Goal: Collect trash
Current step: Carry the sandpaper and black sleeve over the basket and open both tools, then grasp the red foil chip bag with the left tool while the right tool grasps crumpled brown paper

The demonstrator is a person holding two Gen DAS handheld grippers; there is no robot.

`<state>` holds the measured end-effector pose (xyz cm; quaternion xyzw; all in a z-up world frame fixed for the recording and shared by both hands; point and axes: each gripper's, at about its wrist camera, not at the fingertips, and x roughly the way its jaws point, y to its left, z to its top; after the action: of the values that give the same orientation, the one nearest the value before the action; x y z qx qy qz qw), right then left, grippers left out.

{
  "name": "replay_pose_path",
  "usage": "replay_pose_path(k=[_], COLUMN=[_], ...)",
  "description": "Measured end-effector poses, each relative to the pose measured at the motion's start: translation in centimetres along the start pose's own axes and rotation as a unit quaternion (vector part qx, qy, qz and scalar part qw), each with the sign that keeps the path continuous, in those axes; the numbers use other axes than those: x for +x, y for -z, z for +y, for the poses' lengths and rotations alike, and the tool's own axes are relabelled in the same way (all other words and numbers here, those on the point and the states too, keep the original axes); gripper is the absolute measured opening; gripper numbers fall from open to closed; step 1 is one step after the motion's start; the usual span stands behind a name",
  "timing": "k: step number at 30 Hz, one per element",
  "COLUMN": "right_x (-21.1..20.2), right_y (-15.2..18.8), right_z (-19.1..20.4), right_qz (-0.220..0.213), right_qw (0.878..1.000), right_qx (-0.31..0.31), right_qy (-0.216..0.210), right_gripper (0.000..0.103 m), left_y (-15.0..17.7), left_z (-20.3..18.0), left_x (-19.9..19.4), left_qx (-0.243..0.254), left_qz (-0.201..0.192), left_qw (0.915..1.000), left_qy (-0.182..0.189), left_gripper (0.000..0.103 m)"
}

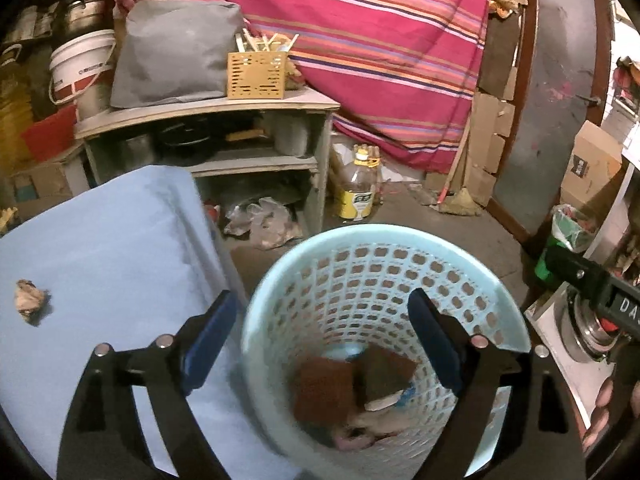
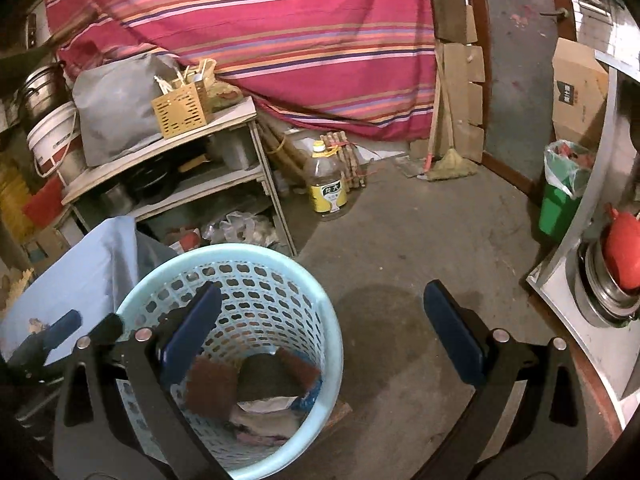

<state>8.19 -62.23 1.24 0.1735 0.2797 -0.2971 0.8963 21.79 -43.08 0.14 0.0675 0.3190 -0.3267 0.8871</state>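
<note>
A light blue perforated basket (image 1: 460, 264) stands on the floor beside a table covered in light blue cloth (image 1: 100, 240). It holds brown scouring pads (image 1: 324, 388) and crumpled paper. My left gripper (image 1: 324, 344) is open and empty above the basket's near rim. A crumpled scrap of trash (image 1: 30, 300) lies on the cloth at the far left. In the right wrist view the basket (image 2: 316, 304) sits low left, with pads (image 2: 212, 380) inside. My right gripper (image 2: 324, 328) is open and empty above the basket's right rim and the floor.
A wooden shelf unit (image 1: 208, 112) with a grey bag and a yellow box stands behind. An oil bottle (image 2: 326, 184) and a broom (image 2: 448, 164) are on the concrete floor. A green lined bin (image 2: 560, 196) and metal counter (image 2: 560, 280) are at right.
</note>
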Motion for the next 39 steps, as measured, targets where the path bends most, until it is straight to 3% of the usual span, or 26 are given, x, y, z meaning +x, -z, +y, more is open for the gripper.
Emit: replay_pose_path(k=[7,12,17,23,29,33,37,39], right_x=[-0.5,-1.4,-1.7,-2.0,-2.6,-2.8,-2.8,-2.8], right_y=[0.0,0.5,2.0,4.1,6.7,8.3,9.7,10.2], right_z=[2.6,7.2,12.2,19.2,26.0,30.1,33.2,34.3], right_qz=[-0.012,-0.025,-0.017,-0.011,-0.006,-0.003,0.004,0.006], right_qw=[1.000,0.998,0.995,0.989,0.977,0.968,0.962,0.959], right_qx=[-0.017,-0.049,-0.073,-0.121,-0.177,-0.211,-0.231,-0.237], right_qy=[-0.007,-0.033,-0.065,-0.082,-0.117,-0.135,-0.147,-0.153], right_gripper=[0.098,0.099,0.099,0.099,0.099,0.099,0.099,0.099], left_y=[1.2,3.3,6.6,11.4,15.0,16.4,17.0,17.3], left_z=[5.7,11.3,17.8,24.8,29.2,31.1,31.7,31.7], left_x=[-5.6,-10.7,-15.5,-19.5,-20.7,-21.3,-20.8,-20.4], left_qx=[-0.016,-0.016,-0.036,-0.076,-0.111,-0.129,-0.131,-0.132], left_qz=[-0.031,-0.043,-0.044,-0.045,-0.009,0.001,0.024,0.032], left_qw=[0.9985,0.9946,0.9855,0.9663,0.9584,0.9591,0.9647,0.9663], left_qy=[-0.043,-0.093,-0.160,-0.242,-0.263,-0.252,-0.227,-0.219], left_gripper=[0.087,0.090,0.091,0.091,0.091,0.089,0.056,0.050])
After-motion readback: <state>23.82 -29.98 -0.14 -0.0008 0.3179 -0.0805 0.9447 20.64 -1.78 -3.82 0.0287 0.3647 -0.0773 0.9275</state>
